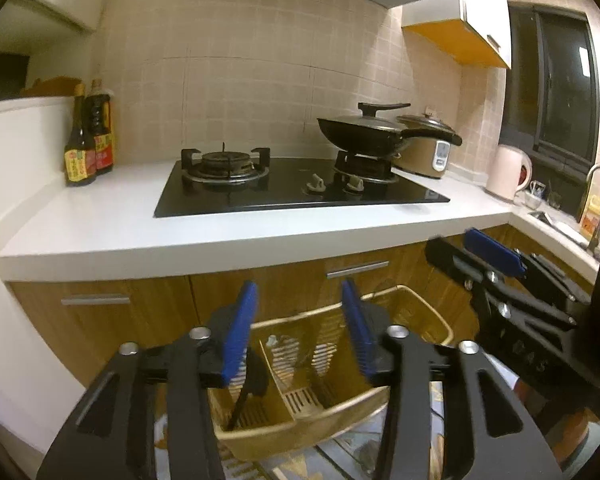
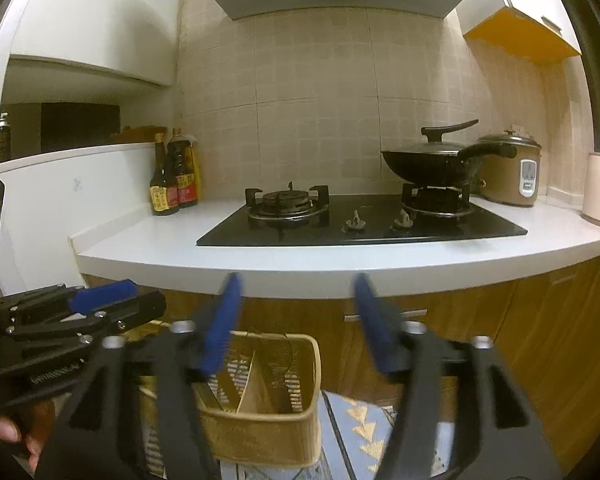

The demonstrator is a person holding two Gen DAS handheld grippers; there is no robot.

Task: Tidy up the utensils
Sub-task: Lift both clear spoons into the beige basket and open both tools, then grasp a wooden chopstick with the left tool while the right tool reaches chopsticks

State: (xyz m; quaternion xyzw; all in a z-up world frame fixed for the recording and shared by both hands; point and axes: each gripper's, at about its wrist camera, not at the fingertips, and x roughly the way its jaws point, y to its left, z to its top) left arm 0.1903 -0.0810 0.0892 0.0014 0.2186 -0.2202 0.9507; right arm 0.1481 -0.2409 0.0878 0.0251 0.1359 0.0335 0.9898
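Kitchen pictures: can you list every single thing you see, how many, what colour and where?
Basket: one, tan, divided, low in front of the cabinets; something dark stands in its left part.
Counter: one, white, across the middle.
Stove: one, black, set into the counter, two burners.
Pan: one, black, lidded, on the right burner.
Rice cooker: one, brown, behind the pan.
Bottles: two dark ones at the counter's left end; the right wrist view shows a yellow one behind them.
Kettle: one, pale pink, right of the rice cooker.
Cabinets: wooden brown, under the counter.
Rug: one, blue with yellow triangles, on the floor.
Left gripper: black with blue pads, open, above the basket.
Right gripper: same colours, open, nothing between its pads.
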